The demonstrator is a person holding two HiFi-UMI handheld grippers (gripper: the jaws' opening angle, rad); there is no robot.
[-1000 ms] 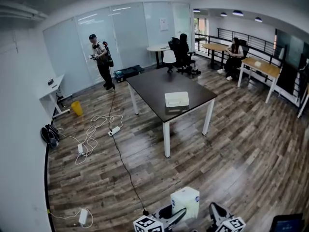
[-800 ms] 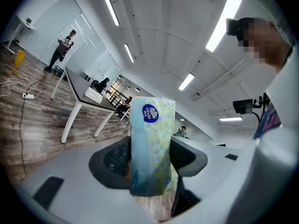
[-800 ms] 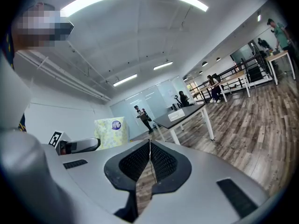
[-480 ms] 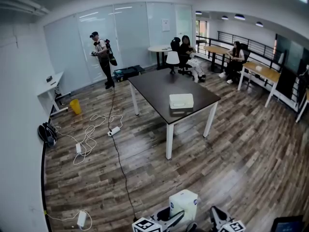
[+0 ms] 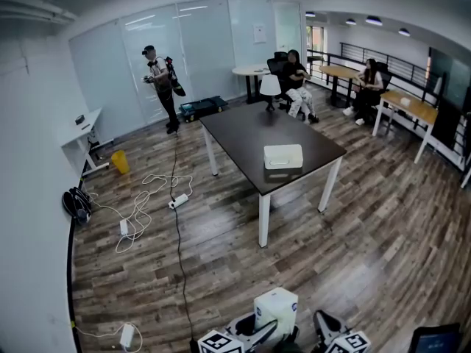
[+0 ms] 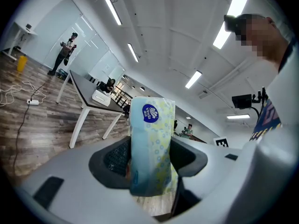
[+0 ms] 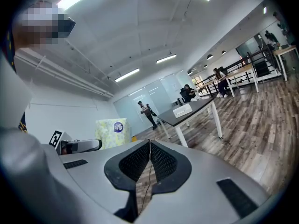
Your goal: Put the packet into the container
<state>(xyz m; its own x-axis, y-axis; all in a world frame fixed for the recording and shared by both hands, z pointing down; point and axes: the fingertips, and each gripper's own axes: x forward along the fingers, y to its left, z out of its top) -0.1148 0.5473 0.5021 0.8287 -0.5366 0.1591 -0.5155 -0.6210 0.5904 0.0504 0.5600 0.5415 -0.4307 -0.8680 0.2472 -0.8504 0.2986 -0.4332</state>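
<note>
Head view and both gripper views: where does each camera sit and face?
Head view: on the head, facing the table with the container; left claw, right claw at bottom edge.
Left gripper view: on left claw, shut on the packet.
Right gripper view: on right claw, shut, empty.
Shared: all show table and container.

I am looking out over what is plainly an open-plan office. Frosted glass partitions (image 5: 184, 50) are closing off the far side, and a wood-plank floor (image 5: 368, 234) is running throughout. A long dark worktop (image 5: 243, 131) on white legs is standing in the middle, and wooden desks (image 5: 408, 105) are lining a black railing (image 5: 390, 59). Two people (image 5: 296, 72) are sitting at tables and another (image 5: 160, 87) is standing by the glass. A power strip (image 5: 177, 201) and cables are lying on the floor, and strip lights (image 6: 114, 11) are glowing overhead.
</note>
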